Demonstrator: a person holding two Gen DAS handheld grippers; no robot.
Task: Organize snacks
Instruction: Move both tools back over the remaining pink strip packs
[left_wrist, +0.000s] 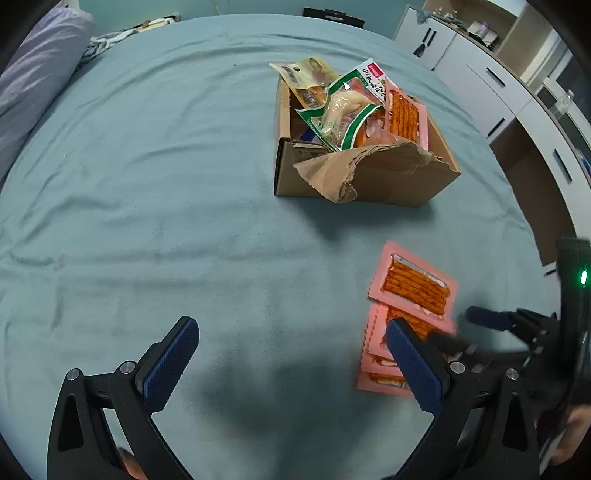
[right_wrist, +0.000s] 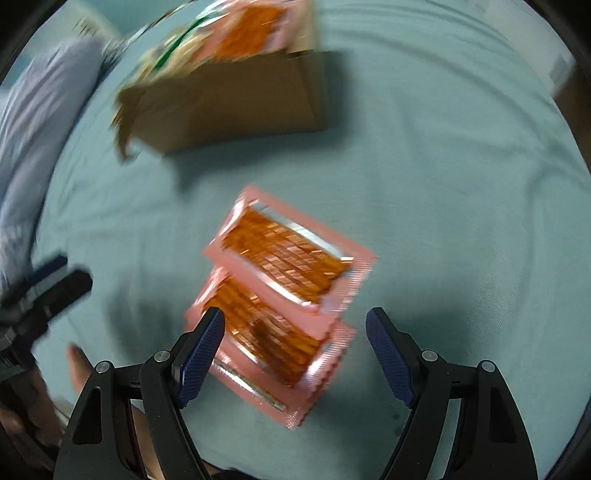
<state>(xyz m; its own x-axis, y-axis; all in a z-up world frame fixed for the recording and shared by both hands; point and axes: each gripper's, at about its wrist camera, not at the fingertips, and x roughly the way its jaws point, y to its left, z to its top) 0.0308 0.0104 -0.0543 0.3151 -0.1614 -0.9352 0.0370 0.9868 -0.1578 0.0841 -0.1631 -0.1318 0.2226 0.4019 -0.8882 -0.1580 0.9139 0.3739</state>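
Both the right hand-held gripper and left hand-held gripper gape empty; the flat pink plastic snack packets look light, floppy, slippery, best pinched by a sealed edge

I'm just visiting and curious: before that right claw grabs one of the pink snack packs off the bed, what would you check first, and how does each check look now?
1. Right gripper jaws open: ok, the pads stand wide apart.
2. Pink packs between those jaws: ok, the stack's lower end lies in the gap.
3. Only one pack will be pinched: cannot tell, the packs overlap and the right wrist view is blurred.
4. Left gripper out of the way: not ok, one of its fingers sits right beside the stack.
5. Cardboard box has room: cannot tell, snacks already pile above its rim.
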